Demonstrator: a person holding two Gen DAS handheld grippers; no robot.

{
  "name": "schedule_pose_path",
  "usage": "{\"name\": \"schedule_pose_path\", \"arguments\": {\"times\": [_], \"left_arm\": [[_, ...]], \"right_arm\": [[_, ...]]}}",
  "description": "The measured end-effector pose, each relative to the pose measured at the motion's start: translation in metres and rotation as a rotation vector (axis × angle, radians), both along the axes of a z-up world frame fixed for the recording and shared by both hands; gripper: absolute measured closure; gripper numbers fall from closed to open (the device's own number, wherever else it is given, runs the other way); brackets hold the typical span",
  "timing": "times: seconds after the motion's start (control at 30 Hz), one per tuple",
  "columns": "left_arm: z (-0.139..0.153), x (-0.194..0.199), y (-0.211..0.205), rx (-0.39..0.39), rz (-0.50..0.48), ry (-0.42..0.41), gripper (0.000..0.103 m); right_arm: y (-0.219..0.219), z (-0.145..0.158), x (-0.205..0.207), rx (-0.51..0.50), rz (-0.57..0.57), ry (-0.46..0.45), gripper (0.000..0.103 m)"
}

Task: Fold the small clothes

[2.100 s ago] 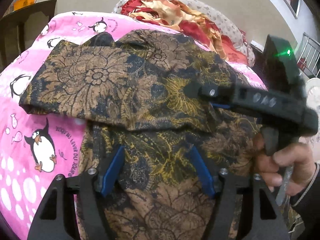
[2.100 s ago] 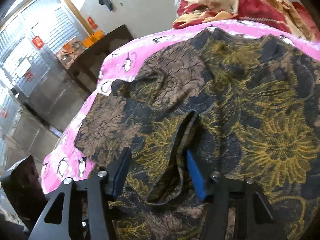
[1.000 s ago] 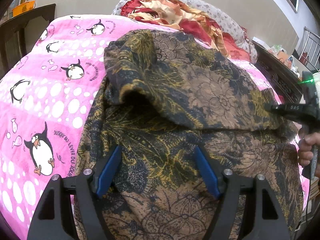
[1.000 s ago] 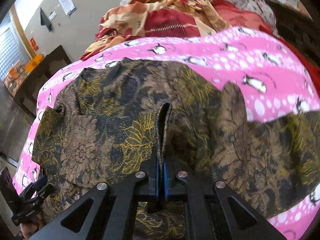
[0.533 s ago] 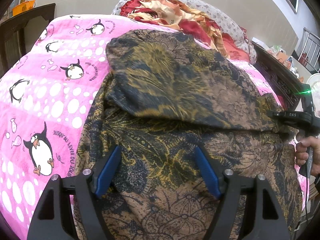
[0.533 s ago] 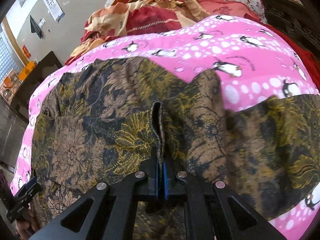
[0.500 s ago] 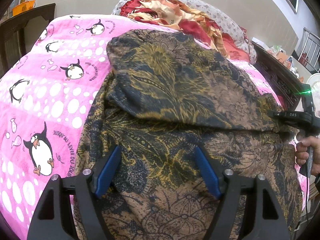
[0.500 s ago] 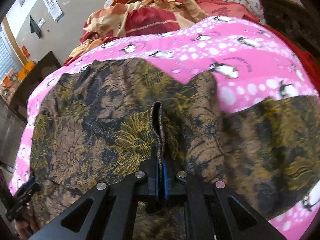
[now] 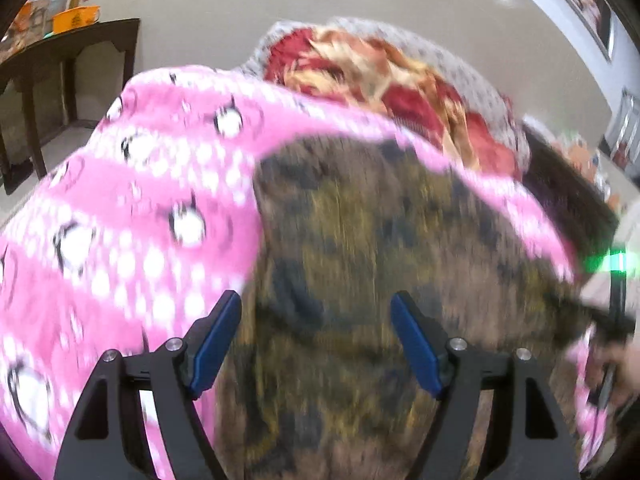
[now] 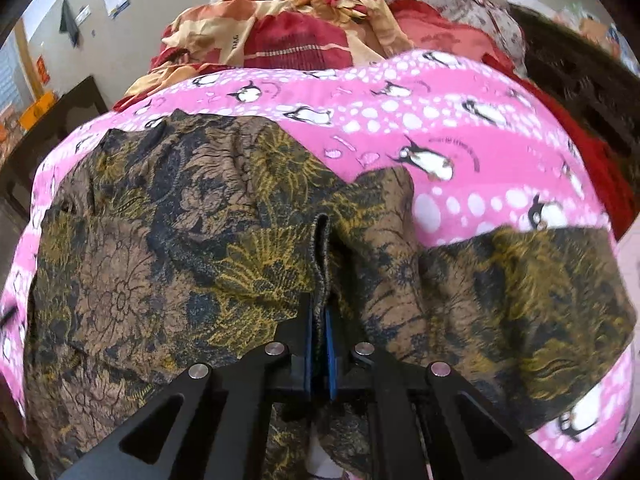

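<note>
**Right tongs clamped on batik garment, left tongs wide open**

Brown-black-gold floral batik garment [image 10: 192, 248] spread over pink penguin blanket [image 10: 460, 128] on bed. In right wrist view: right tongs [image 10: 319, 344] shut tight on a raised fold of the garment's edge, blue pads pressed together w/ fabric pinched between, fold standing upright just ahead of tips. Garment fanned to both sides of the pinch; left portion lying flatter, right portion draped toward blanket's lower right edge. Notch of pink blanket showing between the two portions, above the pinch.

In left wrist view (heavy motion blur): left tongs [image 9: 316, 340] open, blue fingers [image 9: 216, 338] spread well apart, nothing between them but garment [image 9: 360, 240] lying below. Whether tips touch cloth: can't tell. Right tongs' handle w/ green light [image 9: 610, 262] at far right edge, hand [image 9: 624, 364] partly visible below it.

Bkgd: red-orange patterned bedding pile [image 10: 304, 28] at head of bed, beyond blanket. Dark wooden side table [image 9: 68, 92] at upper left in left view, orange tub [image 9: 76, 18] on top. Dark carved bed frame [image 10: 580, 80] at right.
</note>
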State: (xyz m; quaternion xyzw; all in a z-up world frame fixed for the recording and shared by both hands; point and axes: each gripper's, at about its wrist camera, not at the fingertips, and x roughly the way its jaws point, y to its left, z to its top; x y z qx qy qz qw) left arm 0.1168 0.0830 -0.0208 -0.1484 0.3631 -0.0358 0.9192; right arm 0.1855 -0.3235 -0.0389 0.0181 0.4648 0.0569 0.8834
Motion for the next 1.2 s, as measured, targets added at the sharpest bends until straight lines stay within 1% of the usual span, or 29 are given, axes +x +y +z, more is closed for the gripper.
{"name": "schedule_pose_path", "arguments": {"times": [0.03, 0.07, 0.1, 0.13, 0.2, 0.27, 0.3, 0.37, 0.4, 0.43, 0.47, 0.57, 0.6, 0.63, 0.67, 0.7, 0.73, 0.8, 0.83, 0.9, 0.93, 0.97, 1.0, 1.03, 1.07, 1.1, 1.13, 1.17, 1.2], "left_arm": [[0.004, 0.010, 0.002, -0.009, -0.001, -0.003, 0.027], [0.007, 0.023, 0.003, -0.009, -0.005, 0.000, 0.027], [0.009, 0.037, 0.000, 0.010, -0.010, 0.008, 0.030], [0.009, 0.046, -0.004, 0.024, -0.019, 0.016, 0.035], [0.003, 0.071, -0.015, 0.047, -0.034, 0.055, 0.059], [-0.011, 0.090, -0.026, 0.063, -0.028, 0.091, 0.061], [-0.019, 0.096, -0.030, 0.080, -0.026, 0.109, 0.062], [-0.038, 0.108, -0.033, 0.132, 0.005, 0.151, 0.064], [-0.049, 0.111, -0.029, 0.169, 0.030, 0.167, 0.069], [-0.056, 0.110, -0.026, 0.187, 0.033, 0.160, 0.071], [-0.058, 0.106, -0.023, 0.197, 0.028, 0.129, 0.074], [-0.059, 0.102, -0.010, 0.139, 0.043, 0.119, 0.078], [-0.059, 0.101, -0.008, 0.129, 0.049, 0.117, 0.080], [-0.060, 0.100, -0.007, 0.128, 0.057, 0.115, 0.081], [-0.059, 0.098, -0.007, 0.132, 0.062, 0.115, 0.081], [-0.058, 0.097, -0.007, 0.136, 0.062, 0.116, 0.081], [-0.056, 0.095, -0.008, 0.150, 0.061, 0.119, 0.081], [-0.044, 0.083, -0.009, 0.197, 0.092, 0.123, 0.082], [-0.035, 0.072, -0.010, 0.188, 0.097, 0.105, 0.080], [-0.024, 0.056, -0.013, 0.152, 0.079, 0.073, 0.073], [-0.024, 0.048, -0.017, 0.138, 0.066, 0.071, 0.070], [-0.026, 0.046, -0.019, 0.143, 0.059, 0.077, 0.065], [-0.035, 0.047, -0.025, 0.176, 0.048, 0.104, 0.062], [-0.049, 0.049, -0.029, 0.216, 0.044, 0.157, 0.061], [-0.056, 0.052, -0.031, 0.227, 0.036, 0.176, 0.060], [-0.054, 0.049, -0.034, 0.253, 0.031, 0.145, 0.057], [-0.052, 0.048, -0.036, 0.260, 0.026, 0.149, 0.055], [-0.049, 0.046, -0.035, 0.249, 0.023, 0.160, 0.051], [-0.046, 0.043, -0.033, 0.223, 0.023, 0.165, 0.044]], "right_arm": [[0.002, 0.006, -0.003, -0.022, 0.008, -0.016, 0.093], [0.005, 0.018, -0.009, -0.051, 0.010, -0.062, 0.089], [0.006, 0.027, -0.014, -0.054, 0.013, -0.098, 0.082], [0.006, 0.037, -0.020, -0.052, 0.011, -0.145, 0.071], [0.004, 0.051, -0.029, -0.052, -0.016, -0.219, 0.062], [0.006, 0.055, -0.031, -0.007, -0.006, -0.241, 0.062], [0.012, 0.051, -0.028, 0.018, 0.006, -0.224, 0.062], [0.022, 0.041, -0.021, 0.014, 0.014, -0.198, 0.062], [0.029, 0.031, -0.014, 0.017, 0.021, -0.179, 0.062], [0.033, 0.024, -0.010, 0.029, 0.026, -0.162, 0.062], [0.036, 0.017, -0.007, 0.039, 0.024, -0.144, 0.062], [0.038, -0.008, 0.006, 0.040, -0.016, -0.123, 0.062], [0.037, -0.025, 0.015, 0.013, -0.029, -0.084, 0.061], [0.035, -0.035, 0.018, 0.017, -0.025, -0.062, 0.060], [0.030, -0.038, 0.018, 0.055, -0.029, -0.067, 0.059], [0.025, -0.036, 0.019, 0.089, -0.035, -0.063, 0.058], [0.024, -0.033, 0.018, 0.094, -0.034, -0.061, 0.058], [0.027, -0.022, 0.009, 0.071, -0.022, -0.069, 0.057], [0.030, -0.015, 0.000, 0.074, -0.012, -0.085, 0.056], [0.039, -0.003, -0.020, 0.128, 0.027, -0.126, 0.054], [0.043, -0.004, -0.026, 0.133, 0.032, -0.129, 0.045], [0.049, -0.009, -0.030, 0.118, 0.028, -0.109, 0.038], [0.059, -0.023, -0.027, 0.074, 0.020, -0.038, 0.025], [0.066, -0.037, -0.023, 0.032, 0.018, 0.032, 0.022], [0.072, -0.045, -0.022, -0.013, 0.025, 0.056, 0.022], [0.079, -0.040, -0.025, -0.058, 0.032, 0.026, 0.021], [0.079, -0.036, -0.025, -0.062, 0.035, 0.048, 0.022], [0.073, -0.022, -0.028, -0.026, 0.036, 0.054, 0.023], [0.064, -0.007, -0.034, 0.002, 0.023, 0.009, 0.024]]}}
